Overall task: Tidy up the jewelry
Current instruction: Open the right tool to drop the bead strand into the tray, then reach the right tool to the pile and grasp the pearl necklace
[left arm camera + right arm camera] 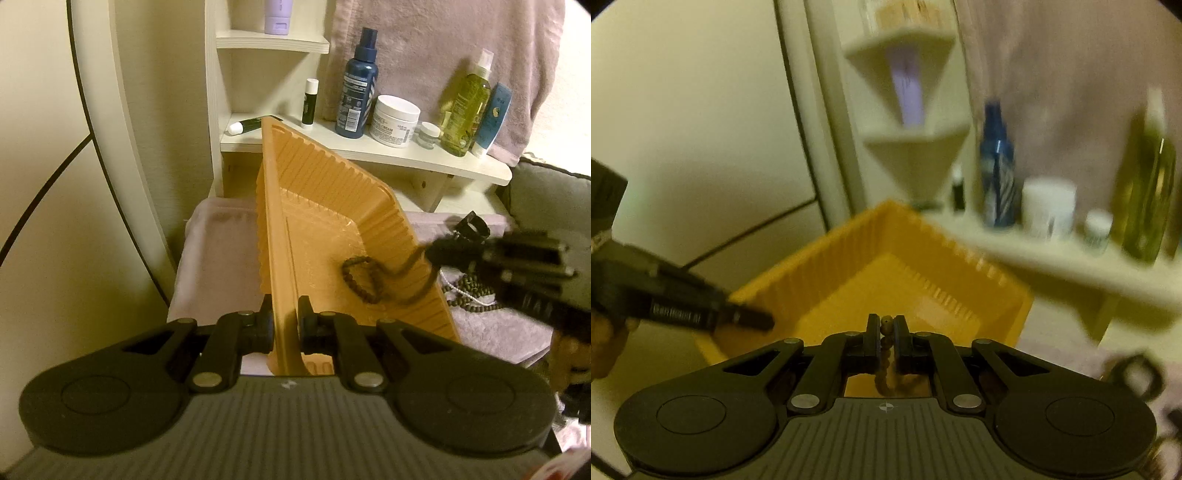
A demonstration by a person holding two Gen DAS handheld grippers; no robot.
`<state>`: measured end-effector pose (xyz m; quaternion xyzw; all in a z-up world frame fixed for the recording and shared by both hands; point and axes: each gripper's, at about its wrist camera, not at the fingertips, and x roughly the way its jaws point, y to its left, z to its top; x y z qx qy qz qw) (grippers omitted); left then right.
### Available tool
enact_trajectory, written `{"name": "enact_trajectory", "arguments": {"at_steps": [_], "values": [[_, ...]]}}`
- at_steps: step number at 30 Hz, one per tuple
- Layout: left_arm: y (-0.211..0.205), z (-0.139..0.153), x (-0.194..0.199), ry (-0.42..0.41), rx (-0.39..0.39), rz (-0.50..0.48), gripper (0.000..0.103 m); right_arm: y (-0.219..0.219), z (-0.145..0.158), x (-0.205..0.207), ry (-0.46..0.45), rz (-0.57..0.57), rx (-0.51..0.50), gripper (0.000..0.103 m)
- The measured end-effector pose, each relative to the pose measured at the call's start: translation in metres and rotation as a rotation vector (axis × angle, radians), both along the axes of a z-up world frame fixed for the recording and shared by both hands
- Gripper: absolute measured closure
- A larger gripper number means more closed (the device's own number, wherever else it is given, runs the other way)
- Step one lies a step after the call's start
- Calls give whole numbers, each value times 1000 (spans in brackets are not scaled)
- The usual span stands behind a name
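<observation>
Over on the far left of our left tongs [285, 319] we've just got a white curved frame [107, 110] and bare wall. Dead centre, those tongs are clamped tight on the near rim of the orange tray [325, 206], which sits tilted, its far corner lifted up toward the shelf [369, 151]. Down in the tray, a bit ahead and right of the left tongs, lies a coil of dark beads [364, 275], and a strand runs from it up over the tray's right wall to our right tongs [439, 254], which are blurry from that side. Past the tray's right wall, more beads [471, 291] and a pale string are piled on the lilac towel [495, 325], right under the right tongs.

From the right wrist view, the left tongs [768, 320] poke in from the left onto the tray's [849, 266] near-left rim. Our right tongs [886, 326] are squeezed together on the brown bead strand [885, 341], which hangs down between the pads, over the tray's near edge. Farther right, it's the shelf [1071, 266] with a blue bottle [997, 173], white jar [1049, 206] and yellow-green bottle [1148, 195], all smeared.
</observation>
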<state>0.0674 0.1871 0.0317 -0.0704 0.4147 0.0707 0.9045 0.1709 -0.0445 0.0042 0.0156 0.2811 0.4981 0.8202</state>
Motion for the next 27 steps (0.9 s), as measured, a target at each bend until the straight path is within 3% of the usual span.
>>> {"name": "enact_trajectory", "arguments": {"at_steps": [4,7,8,12,18,27], "values": [[0,0,0,0,0,1,93,-6,-6,-8,5,0,-25,93],[2,0,1,1,-5,5,93,-20,-7,-16,-36,-54,-29,58],[2,-1,1,1,-6,6,93,-26,-7,-18,-54,-83,-31,56],[1,0,1,0,-4,6,93,-59,-16,-26,-109,-253,-103,56],[2,1,0,1,-3,3,93,-114,-45,-22,-45,-456,-164,56],[0,1,1,5,1,7,93,-135,-63,-26,-48,-435,-222,56]]}}
